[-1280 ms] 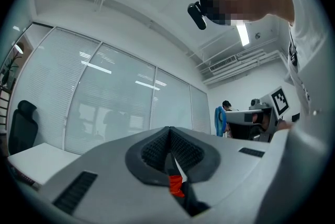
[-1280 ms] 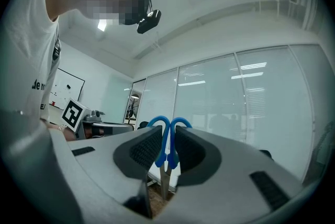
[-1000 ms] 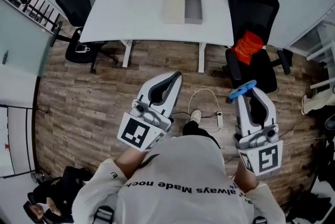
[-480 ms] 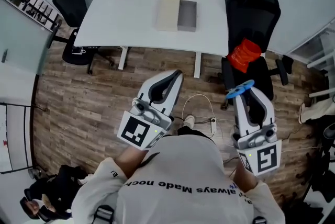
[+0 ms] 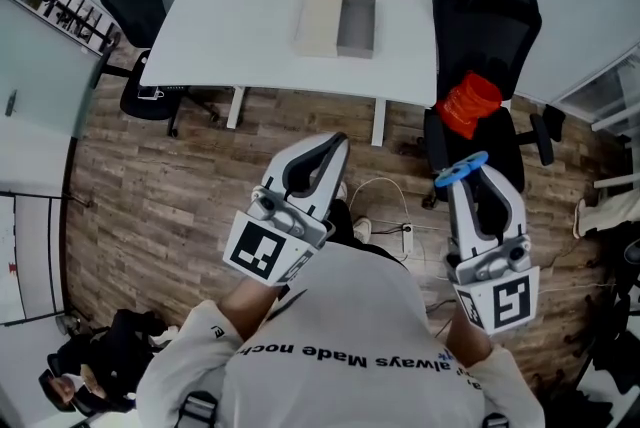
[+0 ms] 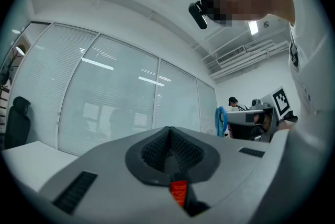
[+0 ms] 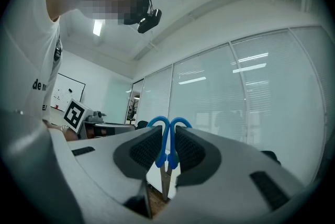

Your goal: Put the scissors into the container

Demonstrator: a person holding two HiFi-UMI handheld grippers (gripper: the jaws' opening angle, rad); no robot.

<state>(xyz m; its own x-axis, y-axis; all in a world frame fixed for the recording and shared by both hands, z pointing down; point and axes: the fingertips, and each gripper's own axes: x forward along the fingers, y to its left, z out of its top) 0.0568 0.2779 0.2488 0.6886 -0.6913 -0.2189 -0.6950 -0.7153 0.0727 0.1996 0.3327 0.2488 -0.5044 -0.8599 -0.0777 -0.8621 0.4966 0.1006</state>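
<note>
Delivery in progress: carrying the scissors (image 5: 461,170) pinched handles-up, blades down, in the right gripper (image 5: 474,184), and holding the left gripper (image 5: 326,150) shut on nothing. Standing well short of the white table (image 5: 240,26), facing the grey container (image 5: 356,26) on it. Probably calling for a steady pinch and no release until right over the open box.

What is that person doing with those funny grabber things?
A person stands on the wooden floor with a gripper in each hand. The right gripper has its jaws closed on blue scissors, with the handles sticking out. The left gripper is shut and holds nothing. The grey container sits on the white table some way ahead.
</note>
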